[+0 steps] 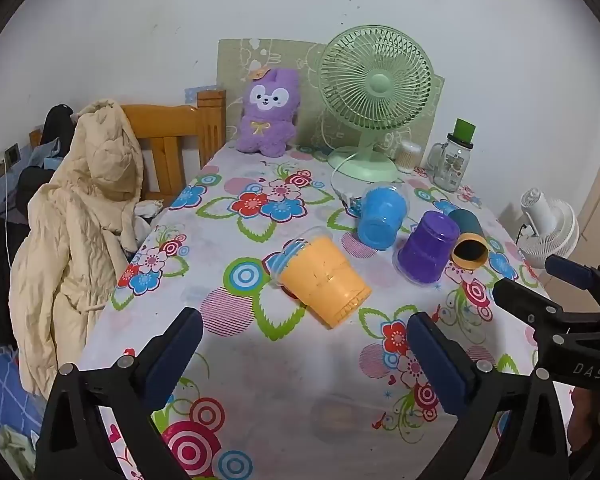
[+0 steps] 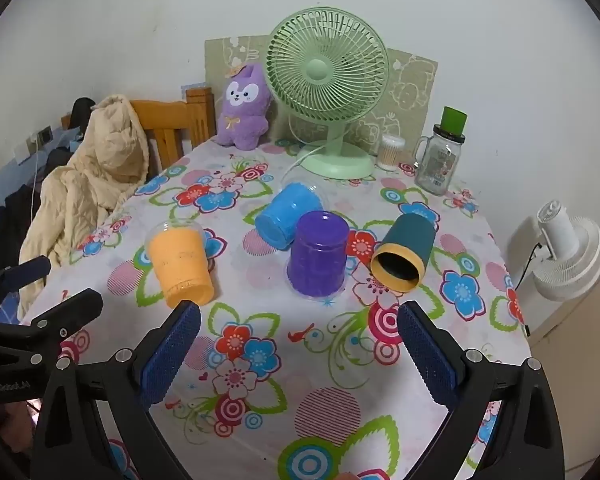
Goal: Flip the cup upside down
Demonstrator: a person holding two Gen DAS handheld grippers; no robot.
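Several cups are on the flowered tablecloth. An orange cup with a clear dome lid lies on its side. A blue cup with a dome lid lies on its side behind it. A purple cup stands upside down. A teal cup with a yellow rim lies on its side, mouth toward me. My left gripper is open and empty in front of the orange cup. My right gripper is open and empty in front of the purple cup.
A green desk fan, a purple plush toy, a cotton swab jar and a glass mug jar with a green lid stand at the back. A wooden chair with a cream jacket is left. A white fan stands right.
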